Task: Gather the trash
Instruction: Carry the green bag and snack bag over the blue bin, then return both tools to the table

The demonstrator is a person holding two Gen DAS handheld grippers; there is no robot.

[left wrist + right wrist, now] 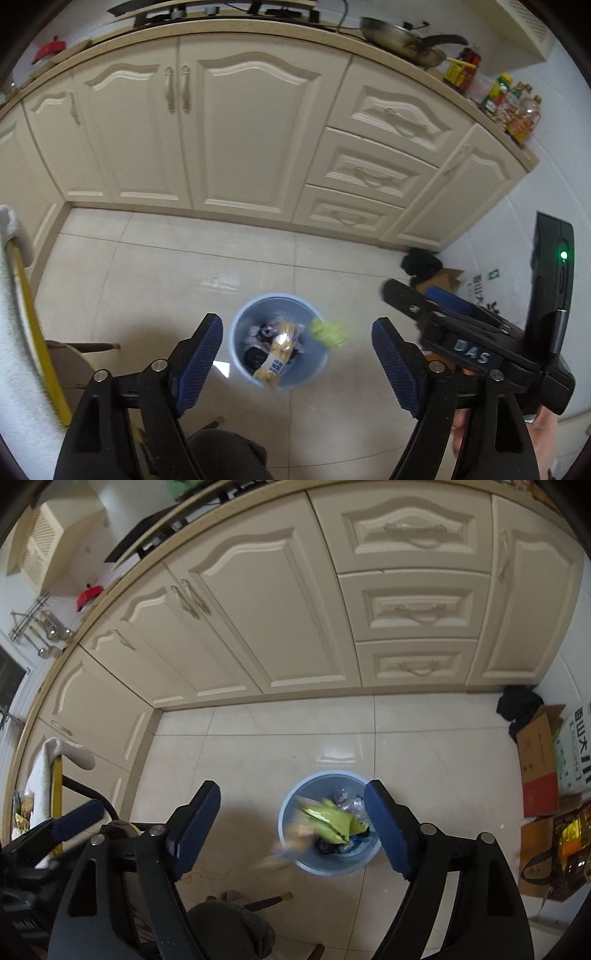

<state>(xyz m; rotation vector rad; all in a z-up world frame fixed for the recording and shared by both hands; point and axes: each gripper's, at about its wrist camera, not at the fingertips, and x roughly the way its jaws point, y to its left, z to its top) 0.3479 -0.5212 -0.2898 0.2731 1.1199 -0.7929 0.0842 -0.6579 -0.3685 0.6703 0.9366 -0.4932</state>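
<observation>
A: Where is the trash?
B: In the light blue bin (279, 341) on the tiled floor (166, 266), well out from the cream cabinets (236, 122). A yellow snack bag (279, 352) lies on dark scraps; a green wrapper (330, 819) is smeared with blur at the rim.

A: And the tongs?
B: The left gripper (297, 363) gapes wide over the bin with nothing between its blue pads. The right gripper (291, 832) is spread too, empty, one finger covering the bin's right rim.

A: Anything unclear?
B: The bin's lower contents are too dark to read. A cardboard box (537, 760) by the right wall is cut off; a black heap (517, 707) sits in the corner.
</observation>
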